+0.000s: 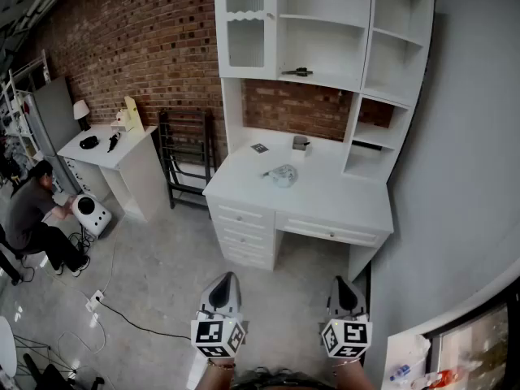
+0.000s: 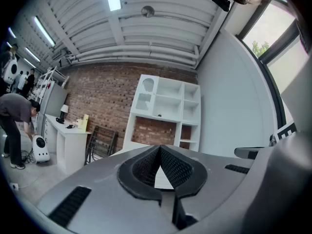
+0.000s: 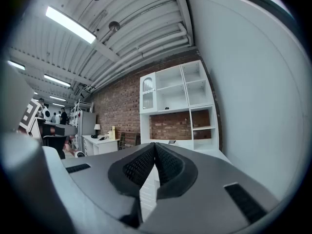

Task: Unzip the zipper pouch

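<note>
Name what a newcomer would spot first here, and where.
A tall white desk with shelves stands against the brick wall, a small clear pouch lying on its top. Far short of it, at the bottom edge, the left gripper and right gripper hang shut and empty.

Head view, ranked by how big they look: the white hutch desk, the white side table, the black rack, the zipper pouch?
1. white hutch desk, by far the largest.
2. white side table.
3. black rack, which looks close to the side table, so that pair is unsure.
4. zipper pouch, the smallest.
</note>
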Demonstrator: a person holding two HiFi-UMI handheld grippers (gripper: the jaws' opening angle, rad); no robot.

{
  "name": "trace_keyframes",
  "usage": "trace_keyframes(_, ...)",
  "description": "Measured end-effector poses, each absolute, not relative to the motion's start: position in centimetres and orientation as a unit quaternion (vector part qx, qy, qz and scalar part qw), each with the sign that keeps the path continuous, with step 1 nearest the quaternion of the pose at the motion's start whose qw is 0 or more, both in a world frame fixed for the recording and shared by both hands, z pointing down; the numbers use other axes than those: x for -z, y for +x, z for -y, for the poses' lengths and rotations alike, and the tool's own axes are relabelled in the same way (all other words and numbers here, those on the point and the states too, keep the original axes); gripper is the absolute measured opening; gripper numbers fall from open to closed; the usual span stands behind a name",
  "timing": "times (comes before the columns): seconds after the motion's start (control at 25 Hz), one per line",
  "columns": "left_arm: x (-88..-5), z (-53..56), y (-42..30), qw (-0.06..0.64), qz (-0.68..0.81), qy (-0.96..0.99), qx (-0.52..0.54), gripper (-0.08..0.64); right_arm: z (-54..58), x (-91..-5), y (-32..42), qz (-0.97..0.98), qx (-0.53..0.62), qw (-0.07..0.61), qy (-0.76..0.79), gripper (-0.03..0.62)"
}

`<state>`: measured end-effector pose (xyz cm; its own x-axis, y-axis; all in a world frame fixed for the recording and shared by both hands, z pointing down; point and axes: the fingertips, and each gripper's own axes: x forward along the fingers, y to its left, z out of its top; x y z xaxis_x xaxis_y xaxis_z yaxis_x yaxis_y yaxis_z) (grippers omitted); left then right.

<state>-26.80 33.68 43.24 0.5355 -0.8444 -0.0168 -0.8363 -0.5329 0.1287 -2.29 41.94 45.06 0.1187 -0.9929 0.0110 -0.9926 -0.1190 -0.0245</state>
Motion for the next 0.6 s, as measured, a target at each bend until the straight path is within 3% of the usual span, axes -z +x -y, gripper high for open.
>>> trace_keyframes(0.6,-44.4,-33.7,-28.2,0.054,0.484,0.873,0.028,0.003,-41.4,-45.8,-2.9,-0.669,0.017,-0.003,-0.743,0.0)
